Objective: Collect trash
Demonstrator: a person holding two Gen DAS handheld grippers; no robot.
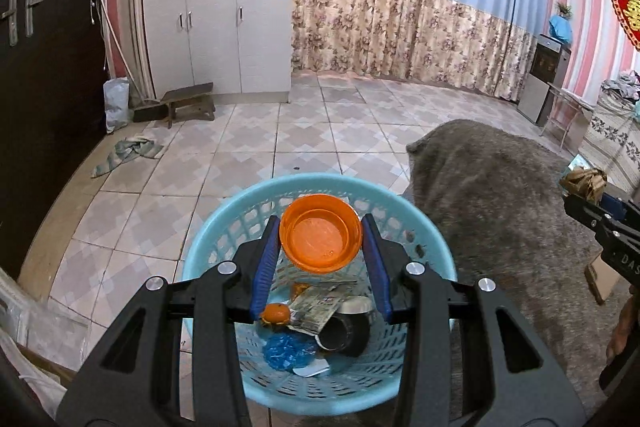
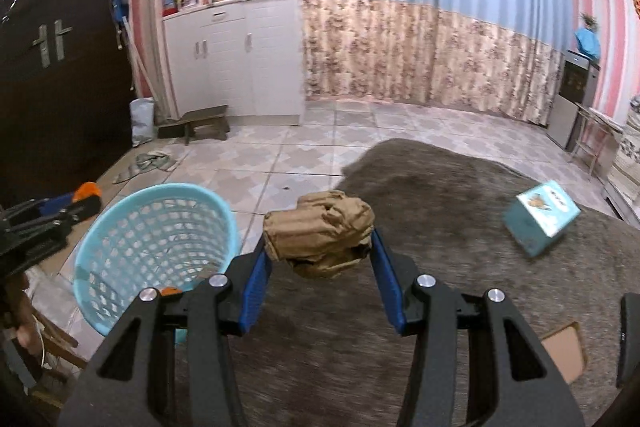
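Note:
My left gripper (image 1: 321, 233) is shut on an orange plastic lid (image 1: 320, 233) and hangs right over the light blue mesh basket (image 1: 224, 239). Inside the basket lie a dark cup, a printed wrapper, an orange piece and a blue crumpled bag. My right gripper (image 2: 319, 241) is shut on a crumpled brown paper wad (image 2: 320, 233) above the grey rug, to the right of the basket (image 2: 156, 227). In the left wrist view that gripper (image 1: 588, 193) and its wad (image 1: 585, 181) show at the right edge. A teal carton (image 2: 540, 219) lies on the rug.
The grey shaggy rug (image 2: 440, 227) covers the floor on the right; tiled floor (image 1: 240, 155) lies beyond the basket. A flat cardboard piece (image 2: 564, 351) lies on the rug. A white cabinet (image 1: 224, 35), a low wooden stool (image 1: 192, 103) and a rag (image 1: 132, 153) stand far off.

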